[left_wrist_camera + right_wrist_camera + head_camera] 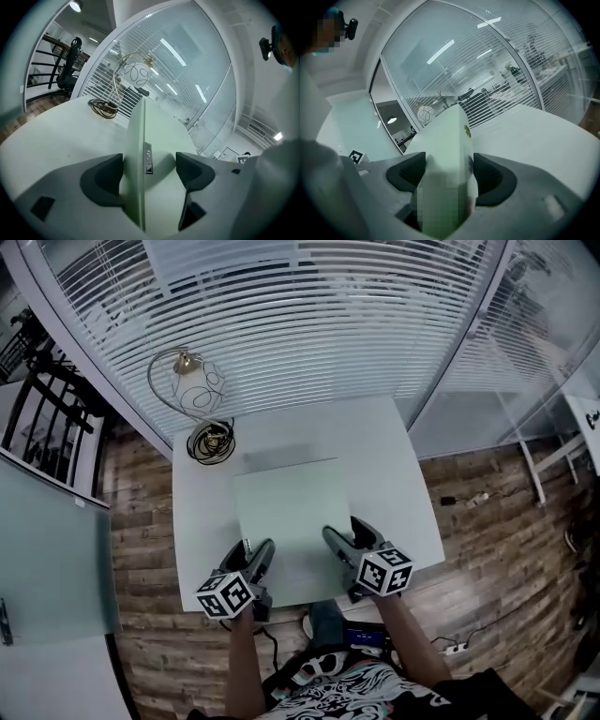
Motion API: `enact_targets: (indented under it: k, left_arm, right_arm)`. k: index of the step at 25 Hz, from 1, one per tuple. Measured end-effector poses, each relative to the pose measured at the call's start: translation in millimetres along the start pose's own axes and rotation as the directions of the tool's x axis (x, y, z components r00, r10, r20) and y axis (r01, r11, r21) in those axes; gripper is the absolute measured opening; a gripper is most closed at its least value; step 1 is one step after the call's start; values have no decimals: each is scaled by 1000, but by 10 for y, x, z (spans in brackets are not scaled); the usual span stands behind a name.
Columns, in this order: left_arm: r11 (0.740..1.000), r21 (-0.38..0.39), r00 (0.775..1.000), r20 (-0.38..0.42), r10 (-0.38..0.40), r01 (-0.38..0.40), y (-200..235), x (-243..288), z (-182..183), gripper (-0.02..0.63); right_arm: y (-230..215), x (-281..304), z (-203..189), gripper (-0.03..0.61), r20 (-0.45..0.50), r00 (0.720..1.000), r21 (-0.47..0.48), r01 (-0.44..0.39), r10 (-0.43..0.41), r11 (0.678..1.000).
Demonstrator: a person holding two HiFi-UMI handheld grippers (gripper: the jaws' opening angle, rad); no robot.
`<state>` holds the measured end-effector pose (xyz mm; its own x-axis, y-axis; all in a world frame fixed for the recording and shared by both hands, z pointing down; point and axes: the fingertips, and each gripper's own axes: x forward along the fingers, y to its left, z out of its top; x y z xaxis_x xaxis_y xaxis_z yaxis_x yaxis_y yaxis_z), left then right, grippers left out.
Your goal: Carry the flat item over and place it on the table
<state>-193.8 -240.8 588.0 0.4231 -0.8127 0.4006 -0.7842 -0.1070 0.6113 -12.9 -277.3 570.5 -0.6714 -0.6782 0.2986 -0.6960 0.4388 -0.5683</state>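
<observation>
Pale green flat panel: thin, rigid, smooth-faced, near square with crisp corners. Spread level over the middle of the white table and reaching its near edge. Soft shadow on the matte tabletop just beyond the panel's far edge. Unclear whether resting on the top or held just clear of it.

Left gripper clamped on the panel's near rim, toward the table's near left corner. Seen in the left gripper view as dark, rounded matte pads on the left gripper, drawn close with the panel edge-on between them and a small grey label strip on its rim.

Right gripper closed likewise on the same rim, toward the near right corner. In the right gripper view, right gripper pads pressed to both faces of the panel, a tiny round green sticker near its upper edge, bare table beyond.

At the far left corner, a brass-toned wire lamp with a looping arched frame, and a coiled cable at its foot. Past the far edge, slatted white blinds behind glass. Rough wood-plank floor around the table.
</observation>
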Motion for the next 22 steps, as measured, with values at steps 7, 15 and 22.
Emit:
enact_targets:
  k: [7, 15, 22]
  left_arm:
    - [999, -40, 999, -38, 21, -23, 103, 179, -153, 341]
    - [997, -70, 996, -84, 37, -43, 218, 424, -250, 341]
    - [994, -92, 991, -123, 53, -64, 354, 601, -241, 339]
  right_arm:
    - [-213, 98, -109, 304, -53, 998, 19, 23, -22, 1000]
    - [-476, 235, -190, 304, -98, 994, 51, 50, -45, 997]
    - [-643, 421, -220, 304, -142, 989, 89, 59, -46, 994]
